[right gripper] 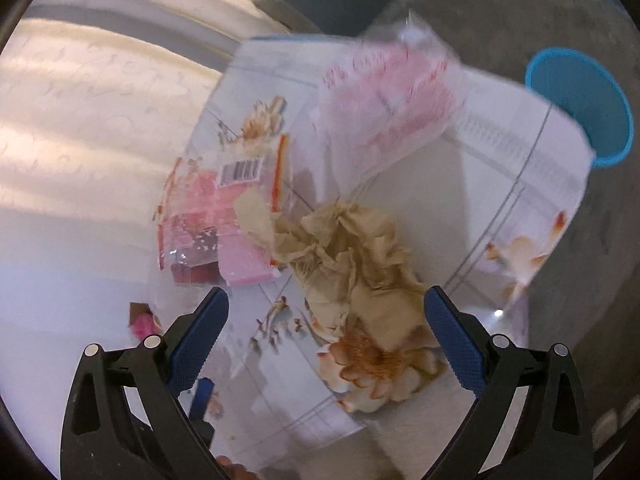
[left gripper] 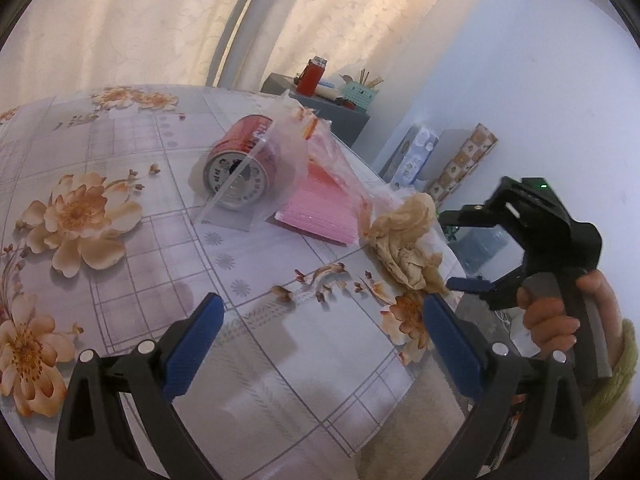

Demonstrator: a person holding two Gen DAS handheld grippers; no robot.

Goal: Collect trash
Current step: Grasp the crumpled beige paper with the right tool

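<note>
A crumpled beige paper wad [left gripper: 404, 240] lies at the right edge of the flowered table [left gripper: 132, 240]. Beyond it lie a pink packet in clear wrap [left gripper: 320, 204] and a red can on its side inside a clear bag [left gripper: 244, 164]. My left gripper [left gripper: 320, 320] is open and empty over the table's near part. My right gripper [left gripper: 460, 248], seen in the left wrist view, is open just right of the wad. In the right wrist view the open gripper [right gripper: 326, 312] points at the wad [right gripper: 352, 264], with the pink packet [right gripper: 208, 224] behind and a clear plastic sheet [right gripper: 392, 92] above.
A blue bin [right gripper: 584, 100] stands on the floor past the table's far edge. A grey cabinet [left gripper: 332, 112] with a red jar and a holder stands by the curtain. Rolled wrapping paper [left gripper: 460, 160] leans on the wall.
</note>
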